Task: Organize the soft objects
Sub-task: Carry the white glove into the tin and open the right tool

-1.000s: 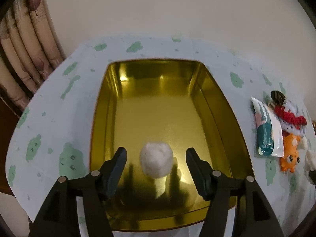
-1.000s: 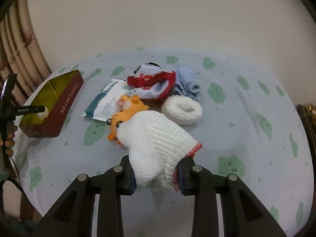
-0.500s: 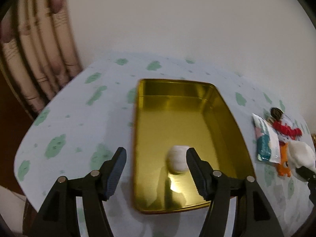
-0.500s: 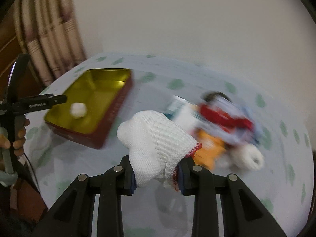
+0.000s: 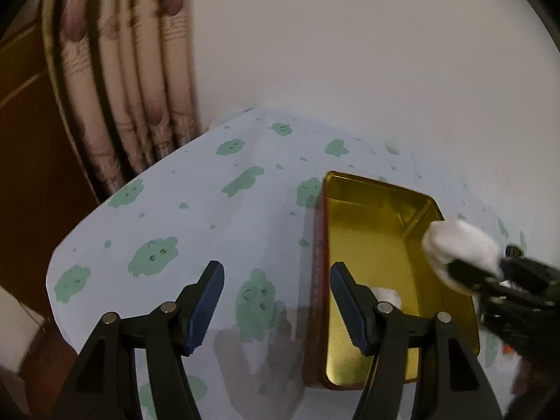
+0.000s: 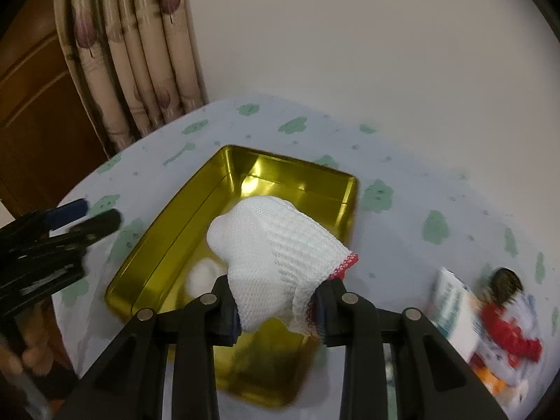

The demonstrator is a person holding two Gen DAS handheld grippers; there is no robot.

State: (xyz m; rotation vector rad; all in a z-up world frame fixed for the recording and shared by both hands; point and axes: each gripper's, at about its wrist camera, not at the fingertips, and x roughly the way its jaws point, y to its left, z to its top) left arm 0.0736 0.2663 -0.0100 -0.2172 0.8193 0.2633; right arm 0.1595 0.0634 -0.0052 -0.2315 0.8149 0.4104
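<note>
My right gripper is shut on a white knit sock with red trim and holds it above the gold tin. A small white ball lies in the tin. In the left wrist view, my left gripper is open and empty, over the cloth just left of the tin. The white ball shows behind its right finger. The right gripper with the sock enters from the right, over the tin.
More soft items lie at the right on the cloth: a red and white piece, a packet, an orange toy. Curtains and a wooden door stand at the left. The table edge is near the left gripper.
My right gripper has carried the sock left, from the pile to above the tin. My left gripper has drawn back and left, off the tin; the ball stays inside.
</note>
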